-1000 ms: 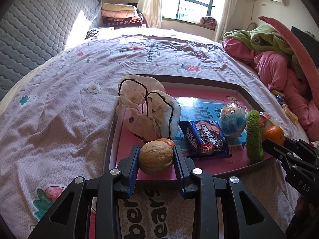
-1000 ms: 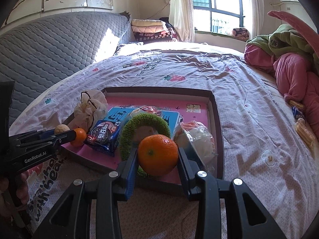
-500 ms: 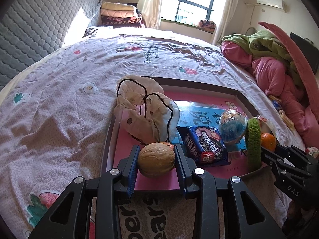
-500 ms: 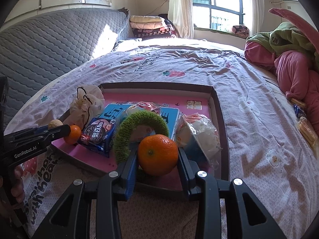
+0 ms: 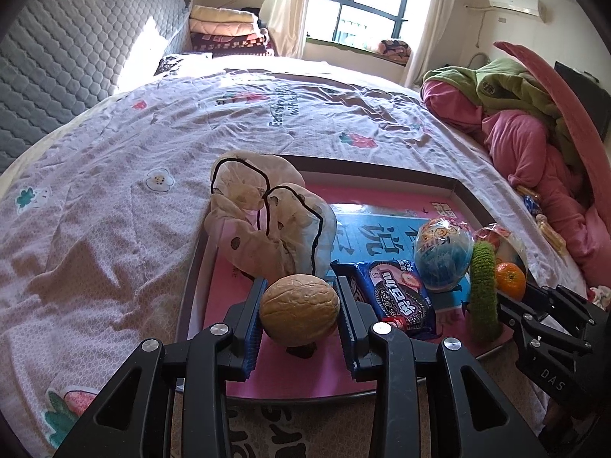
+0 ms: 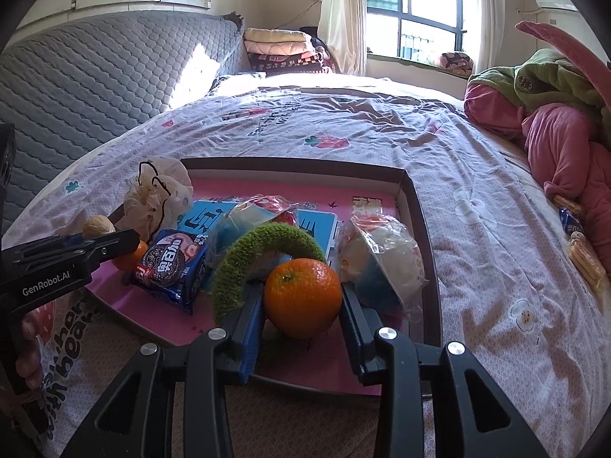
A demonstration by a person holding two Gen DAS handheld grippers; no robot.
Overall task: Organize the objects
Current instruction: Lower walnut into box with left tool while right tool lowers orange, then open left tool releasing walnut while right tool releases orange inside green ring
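Over the pink tray (image 5: 454,191), the left gripper (image 5: 299,307) pinches a hard, light walnut (image 5: 299,315) across its middle while the right gripper (image 6: 302,299) clamps a soft-skinned, bruisable orange (image 6: 302,297).

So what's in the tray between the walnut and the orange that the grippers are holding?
In the right wrist view, a blue cookie packet and a fuzzy green arch lie between the walnut and the orange.
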